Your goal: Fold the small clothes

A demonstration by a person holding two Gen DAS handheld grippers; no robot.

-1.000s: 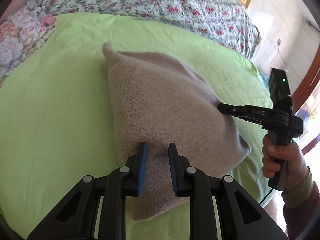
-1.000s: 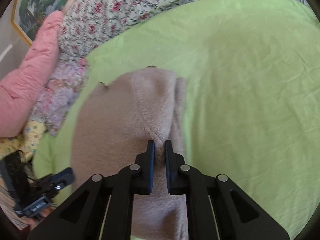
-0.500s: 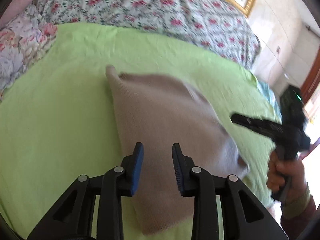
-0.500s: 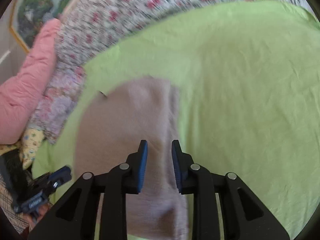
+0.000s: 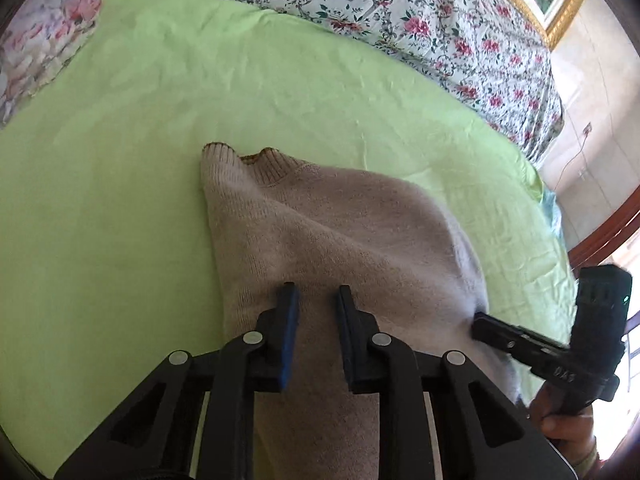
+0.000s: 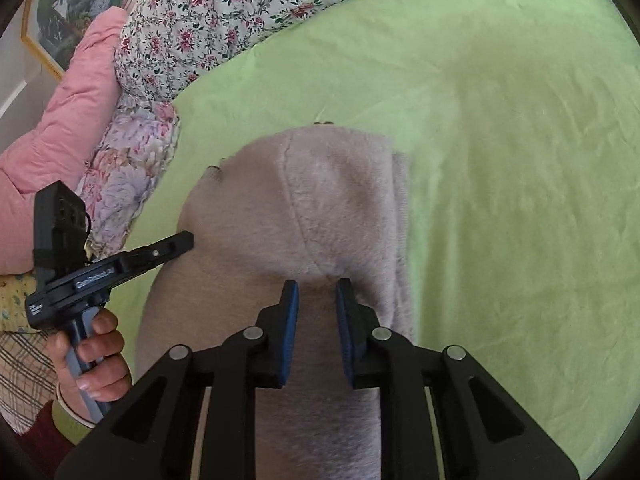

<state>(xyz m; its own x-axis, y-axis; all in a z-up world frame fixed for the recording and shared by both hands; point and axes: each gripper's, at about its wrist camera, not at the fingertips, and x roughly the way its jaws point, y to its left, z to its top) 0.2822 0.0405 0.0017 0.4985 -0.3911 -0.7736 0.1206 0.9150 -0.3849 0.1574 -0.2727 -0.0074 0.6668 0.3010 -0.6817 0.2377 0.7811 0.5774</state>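
Note:
A beige knit sweater [image 5: 340, 232] lies folded on the green sheet [image 5: 200, 80], ribbed collar at its far end. My left gripper [image 5: 316, 292] sits low over the sweater's near part, jaws closing with a narrow gap; only the flat knit shows in it and the pads grip nothing. In the right wrist view my right gripper [image 6: 316, 286] is over the same sweater [image 6: 320, 200], where a raised fold runs toward its tips. Its jaws are closing too, with a gap and no pinch. Each gripper appears in the other's view at the sweater's side edge: right gripper [image 5: 480, 320], left gripper [image 6: 188, 240].
A floral quilt [image 5: 400, 8] borders the sheet's far side, with a pink pillow [image 6: 68, 112] and a framed picture [image 6: 72, 4] behind. The bed's edge and a wooden frame [image 5: 608, 232] lie to the right in the left wrist view. Open green sheet [image 6: 500, 120] spreads right of the sweater.
My right gripper, shut on the sweater a second ago, has opened and let go. My left gripper slid across the sweater, so the collar now shows; its jaws widened, then narrowed.

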